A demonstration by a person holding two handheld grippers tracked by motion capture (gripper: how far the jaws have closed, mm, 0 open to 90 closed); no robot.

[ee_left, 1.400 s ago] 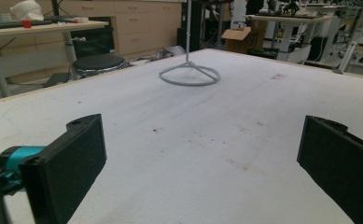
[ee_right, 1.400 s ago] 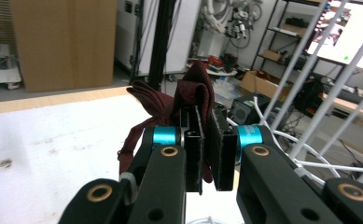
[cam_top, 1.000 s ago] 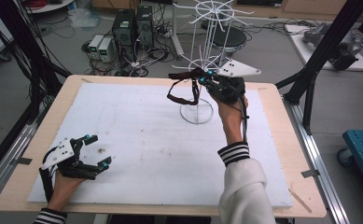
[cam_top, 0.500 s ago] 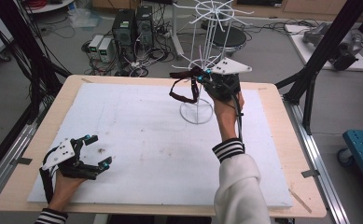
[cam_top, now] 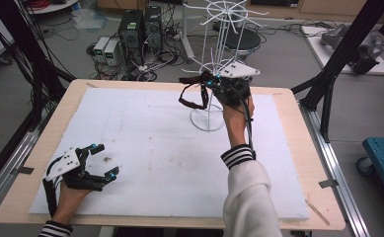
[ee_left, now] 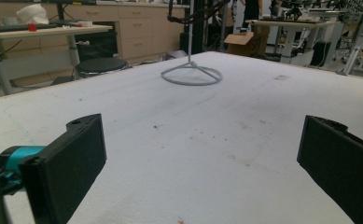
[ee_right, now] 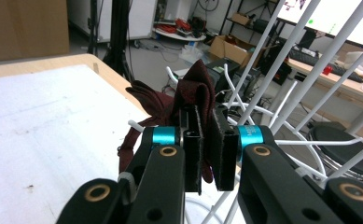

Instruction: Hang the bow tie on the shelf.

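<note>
A dark maroon cloth band (cam_top: 191, 97) hangs in a loop at the back of the table, and my right gripper (cam_top: 210, 84) is shut on its upper fold. In the right gripper view the two pads pinch the maroon cloth (ee_right: 195, 88) between them at my right gripper (ee_right: 208, 122), right beside the arms of the white wire rack (ee_right: 282, 93). That rack (cam_top: 218, 44) stands on a ring base on the mat. A white prong tip sits close to the cloth; I cannot tell if they touch. My left gripper (cam_top: 105, 159) rests open at the front left, nothing between its jaws (ee_left: 202, 154).
A white mat (cam_top: 145, 133) covers the wooden table (cam_top: 288, 98). The rack's ring base (ee_left: 191, 74) stands far ahead in the left gripper view. Black frame posts stand at both table sides, with computers and cables on the floor behind.
My right gripper with the cloth has edged slightly away and up, closer to the rack's arms. The left gripper has not moved.
</note>
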